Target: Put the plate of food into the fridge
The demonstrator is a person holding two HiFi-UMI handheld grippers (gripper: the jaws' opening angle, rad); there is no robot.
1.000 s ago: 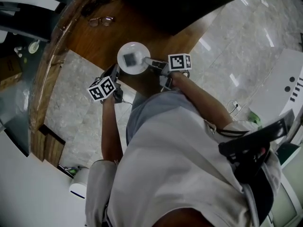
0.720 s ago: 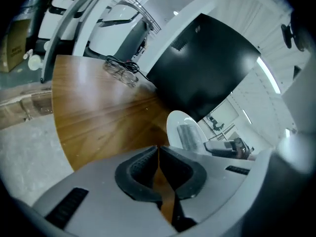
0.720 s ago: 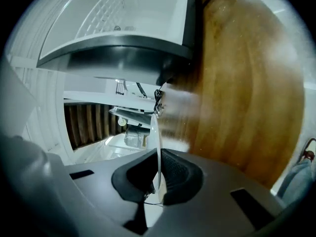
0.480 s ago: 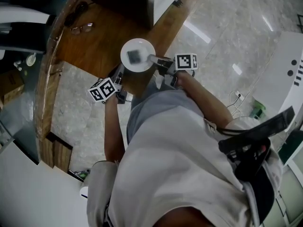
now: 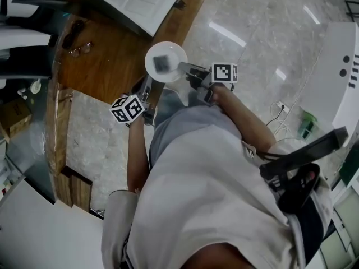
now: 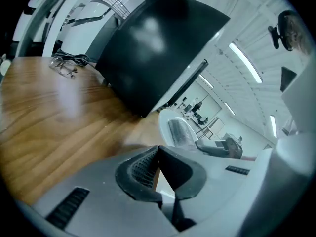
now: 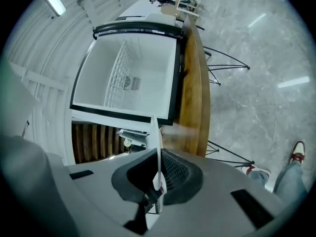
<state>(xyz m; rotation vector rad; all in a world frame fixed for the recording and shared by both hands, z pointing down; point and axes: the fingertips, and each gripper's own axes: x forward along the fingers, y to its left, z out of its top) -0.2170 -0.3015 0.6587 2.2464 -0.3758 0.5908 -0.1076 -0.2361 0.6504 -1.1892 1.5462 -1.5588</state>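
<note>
The right tool point(image 7: 157, 177) is clamped on the rim of the white plate point(image 5: 175, 54), which carries a dark square of food point(image 5: 161, 64) above the tabletop point(image 5: 106, 60) edge. The left tool point(image 6: 157, 157) is closed, empty. The open fridge point(image 7: 148, 90) holds a wire rack point(image 7: 116, 78)

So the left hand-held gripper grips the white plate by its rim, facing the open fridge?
No, the right hand-held gripper grips the white plate by its rim, facing the open fridge; the right gripper view shows the rim between its jaws.
</note>
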